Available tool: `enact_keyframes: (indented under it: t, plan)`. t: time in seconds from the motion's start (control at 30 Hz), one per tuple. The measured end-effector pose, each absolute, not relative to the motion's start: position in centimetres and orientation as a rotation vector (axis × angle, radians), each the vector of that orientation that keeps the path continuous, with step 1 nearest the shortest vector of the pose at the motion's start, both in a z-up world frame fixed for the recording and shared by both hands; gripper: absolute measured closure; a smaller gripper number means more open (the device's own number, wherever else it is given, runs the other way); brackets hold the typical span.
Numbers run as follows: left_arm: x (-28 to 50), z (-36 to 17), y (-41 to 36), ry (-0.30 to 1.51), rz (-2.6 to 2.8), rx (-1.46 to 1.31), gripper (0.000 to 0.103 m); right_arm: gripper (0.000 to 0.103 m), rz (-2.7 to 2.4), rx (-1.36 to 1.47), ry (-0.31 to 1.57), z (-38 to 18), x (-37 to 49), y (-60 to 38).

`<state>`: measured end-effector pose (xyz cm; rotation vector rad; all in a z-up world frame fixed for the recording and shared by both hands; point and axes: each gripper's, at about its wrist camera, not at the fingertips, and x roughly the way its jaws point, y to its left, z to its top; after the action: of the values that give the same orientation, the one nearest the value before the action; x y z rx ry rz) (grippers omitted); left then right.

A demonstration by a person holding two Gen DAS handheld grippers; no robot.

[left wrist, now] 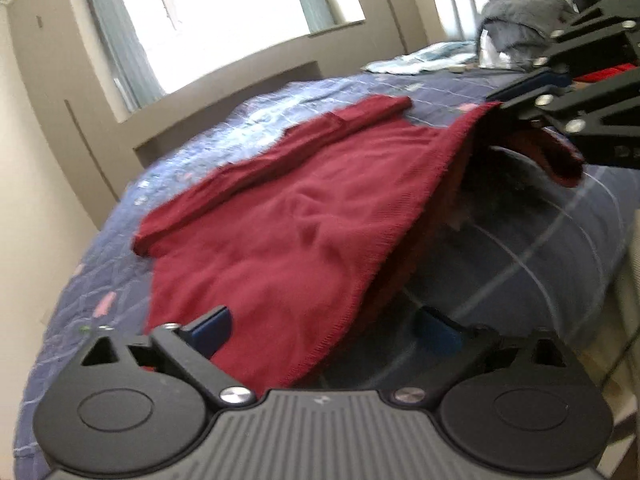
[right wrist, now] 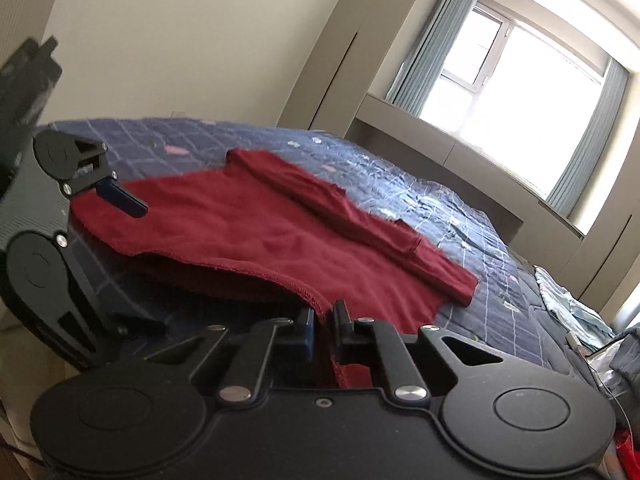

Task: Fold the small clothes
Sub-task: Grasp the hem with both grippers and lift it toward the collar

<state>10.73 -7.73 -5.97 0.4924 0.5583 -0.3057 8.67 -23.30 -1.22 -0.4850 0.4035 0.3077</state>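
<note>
Maroon knit, a small garment [left wrist: 280, 208], lies spread on the blue quilted bed cover [left wrist: 192, 160], its sleeve [right wrist: 352, 224] folded across the body toward the window side. The right gripper [right wrist: 322, 320] is clamped on the hem at the garment's near edge, lifting that edge off the cover so a dark hollow shows beneath. The left gripper [left wrist: 326, 330] has its jaws wide apart at the other end of the same hem, one blue pad [left wrist: 212, 330] over the cloth and the other over bare quilt, gripping nothing. Toward the headboard end of the bed lie a pale blue cloth [left wrist: 424, 58] and a grey heap of clothes [left wrist: 520, 24], well apart from the garment. A window [right wrist: 512, 80] with grey-blue curtains stands beyond the far edge.
</note>
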Motion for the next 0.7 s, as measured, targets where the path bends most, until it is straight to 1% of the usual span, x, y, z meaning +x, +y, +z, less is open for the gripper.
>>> enact_keyframes:
  t: [0.07, 0.2, 0.27, 0.3, 0.37, 0.4, 0.47, 0.57, 0.6, 0.7]
  plan:
    - [11.1, -5.9, -7.4, 0.552, -0.252, 0.521, 0.021, 0.094, 0.307, -0.477, 0.399, -0.8, 8.5, -23.6]
    - [11.5, -6.1, -5.8, 0.561, -0.204, 0.576, 0.036, 0.094, 0.306, -0.478, 0.400, -1.0, 8.1, -23.9]
    - [11.6, -6.4, -4.9, 0.577, -0.193, 0.607, 0.047, 0.094, 0.311, -0.489, 0.414, -1.6, 7.9, -23.8]
    - [11.6, -6.6, -4.6, 0.585, -0.192, 0.619, 0.050, 0.094, 0.314, -0.496, 0.424, -2.0, 7.8, -23.8]
    - [11.5, -6.7, -3.9, 0.592, -0.207, 0.632, 0.060, 0.093, 0.323, -0.518, 0.454, -3.0, 7.7, -23.6]
    - [11.4, -6.8, -3.8, 0.590, -0.213, 0.638, 0.061, 0.092, 0.328, -0.528, 0.469, -3.5, 7.7, -23.5]
    - [11.0, -6.8, -3.7, 0.580, -0.214, 0.660, 0.068, 0.081, 0.339, -0.552, 0.506, -4.6, 7.5, -23.4]
    - [11.2, -6.8, -3.6, 0.583, -0.213, 0.662, 0.079, 0.075, 0.350, -0.583, 0.541, -5.9, 7.2, -23.5]
    - [11.2, -6.8, -3.5, 0.586, -0.213, 0.656, 0.079, 0.074, 0.350, -0.592, 0.547, -6.3, 7.1, -23.4]
    - [11.4, -6.4, -3.3, 0.592, -0.211, 0.627, 0.085, 0.070, 0.342, -0.621, 0.527, -6.8, 6.7, -23.2]
